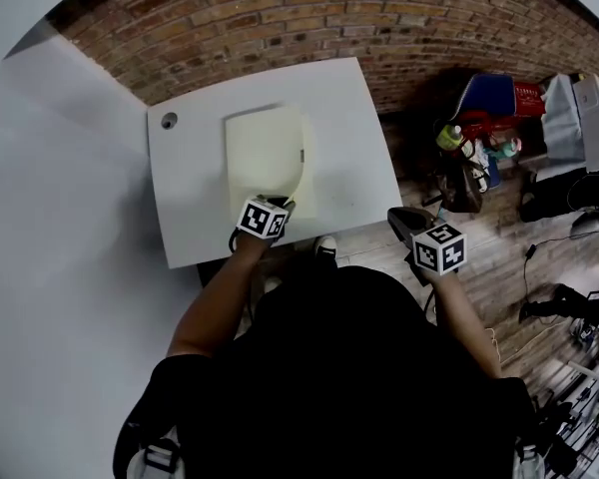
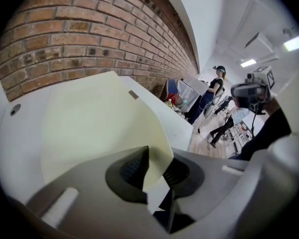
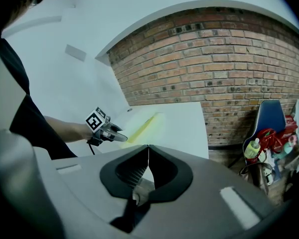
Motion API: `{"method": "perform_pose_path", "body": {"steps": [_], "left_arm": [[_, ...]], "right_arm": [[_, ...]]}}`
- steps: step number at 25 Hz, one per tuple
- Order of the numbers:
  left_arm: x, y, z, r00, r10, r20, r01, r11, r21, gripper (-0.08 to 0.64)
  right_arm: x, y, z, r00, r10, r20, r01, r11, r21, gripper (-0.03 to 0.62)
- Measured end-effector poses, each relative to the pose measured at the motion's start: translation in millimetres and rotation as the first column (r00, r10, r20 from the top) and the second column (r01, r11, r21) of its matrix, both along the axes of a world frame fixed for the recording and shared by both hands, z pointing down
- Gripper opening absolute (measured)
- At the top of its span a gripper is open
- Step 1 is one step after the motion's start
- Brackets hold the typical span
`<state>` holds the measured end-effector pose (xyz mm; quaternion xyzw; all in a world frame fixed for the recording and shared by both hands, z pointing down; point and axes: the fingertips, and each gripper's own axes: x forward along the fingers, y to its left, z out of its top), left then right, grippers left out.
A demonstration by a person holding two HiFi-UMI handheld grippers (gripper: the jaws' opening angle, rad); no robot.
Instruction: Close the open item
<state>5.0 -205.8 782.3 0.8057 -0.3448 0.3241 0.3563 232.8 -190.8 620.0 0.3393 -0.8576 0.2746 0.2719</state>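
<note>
**Item:** folder [image 1: 263,148], pale yellow, thin, flat-lying.

**Location:** It is placed near the middle of the white bench [image 1: 359,158], its far edge toward the brick wall [image 1: 329,8]. A small grey tab [image 1: 301,155] is seen at its right edge.

**Condition:** The cover [image 2: 89,118] is laid almost flat. Only the near right corner is seen curled up off the stack. Closure is judged nearly complete, with that corner yet to be settled.

**Left tool** [image 2: 159,158]: It is held at the folder's near right corner and pointed down at it. The jaws are set narrowly apart, and the cover's corner is seen passing between them. The gap looks wider than the sheet, so the corner is judged not to be pinched.

**Right tool** [image 3: 148,148]: The jaws are brought together with nothing between them. It is held off the bench's right side, well apart from the folder.

**Handling:**
- The cover is judged light, thin and flexible. It bows under its own weight and is creased easily if gripped hard.
- Little force is needed. A free edge or corner is the natural place to be taken, as here.
- The smooth surface may slide on the bench when pushed, so pressing straight down on the curled corner is judged safer than dragging.
- Spring-back of the corner is the likely fault.
</note>
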Motion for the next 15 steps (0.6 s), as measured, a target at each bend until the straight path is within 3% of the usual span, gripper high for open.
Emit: {"method": "perform_pose_path", "body": {"steps": [15], "left_arm": [[11.8,-1.2,20.6,0.997,0.069,0.045,-0.064,0.993,-0.098,0.064]], "right_arm": [[4.9,2.1,0.0,0.999,0.039,0.027,-0.039,0.999,-0.003,0.003]]}}
